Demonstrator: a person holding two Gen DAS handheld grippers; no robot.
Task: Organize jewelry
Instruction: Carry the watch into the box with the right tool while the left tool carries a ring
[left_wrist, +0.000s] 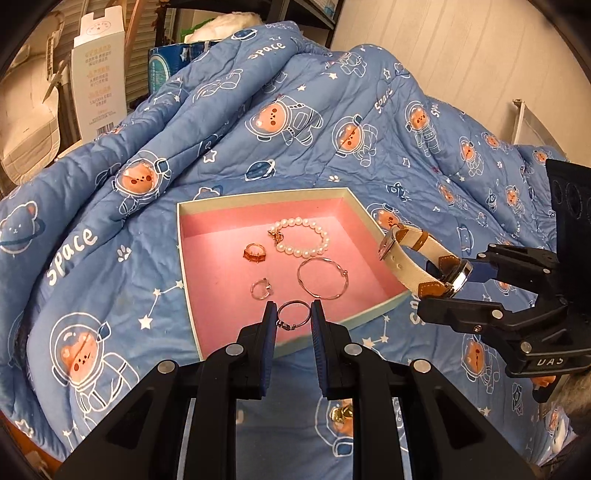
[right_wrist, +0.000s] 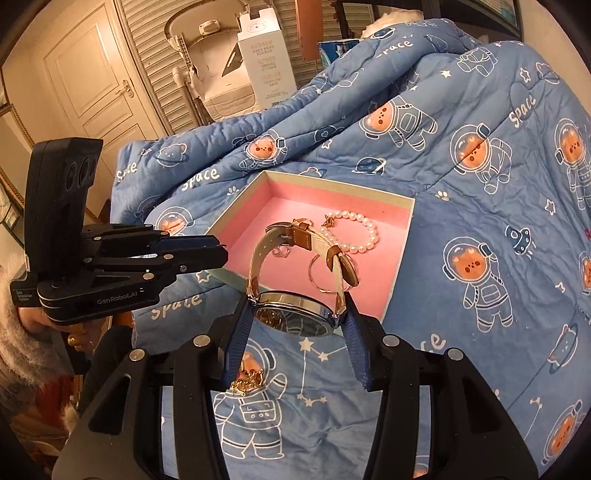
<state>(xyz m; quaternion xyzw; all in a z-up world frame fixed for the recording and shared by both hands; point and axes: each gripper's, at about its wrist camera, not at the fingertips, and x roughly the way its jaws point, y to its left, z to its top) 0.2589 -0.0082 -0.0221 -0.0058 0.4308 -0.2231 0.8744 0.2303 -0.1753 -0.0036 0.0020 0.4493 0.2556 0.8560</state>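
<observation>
a blue space-print quilt (left_wrist: 229, 155) carries the open pink-lined box (left_wrist: 207, 236).

Clamped between the jaws of the right gripper (right_wrist: 298, 317): a watch (right_wrist: 295, 317) by its case, cream strap arching up ahead. Just beyond the jaws, a pink-lined box (right_wrist: 317, 184) on the blue quilt (right_wrist: 480, 229), a pearl bracelet (right_wrist: 356, 230) inside. Left of the jaws, the left gripper (right_wrist: 218, 251), fingers nearly together.
</observation>
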